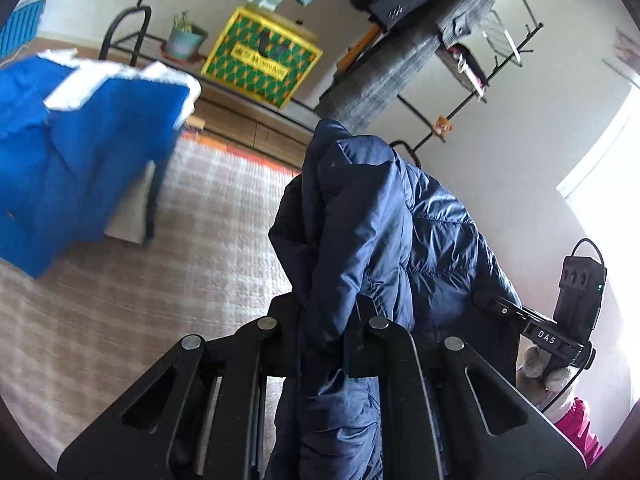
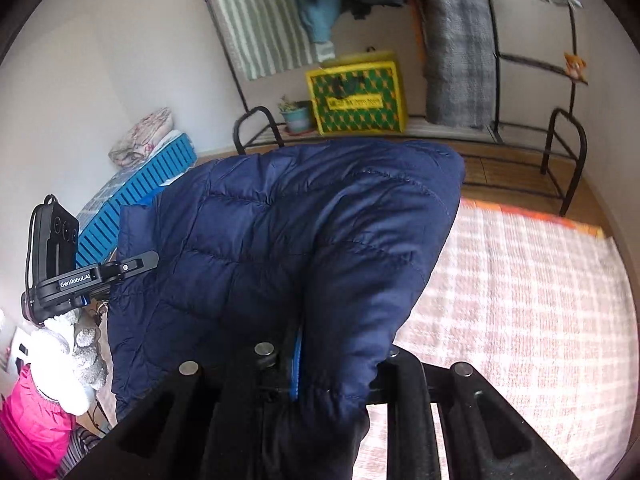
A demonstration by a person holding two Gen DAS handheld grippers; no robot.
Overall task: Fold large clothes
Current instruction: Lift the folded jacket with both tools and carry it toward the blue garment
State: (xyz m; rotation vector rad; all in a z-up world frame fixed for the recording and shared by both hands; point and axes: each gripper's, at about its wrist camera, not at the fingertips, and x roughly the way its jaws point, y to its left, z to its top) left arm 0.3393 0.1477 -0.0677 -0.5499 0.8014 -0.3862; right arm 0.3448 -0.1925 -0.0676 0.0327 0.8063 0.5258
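a: where's the navy puffer jacket (image 2: 280, 240) right now?

b: hanging in the air between both tools, above the checked rug (image 2: 520, 300). the left gripper (image 1: 320, 320) is clamped on a bunched fold of it, the right gripper (image 2: 320, 360) pinches another fold, fingers nearly together on cloth

a: how do you reckon it handles?

b: light but bulky, i'd say. soft quilted filling, and the shiny shell looks slippery, so thin pinches may slide out

a: better hold?

b: probably seams, the hem or shoulders, where the fabric is doubled and gives the pads something firmer
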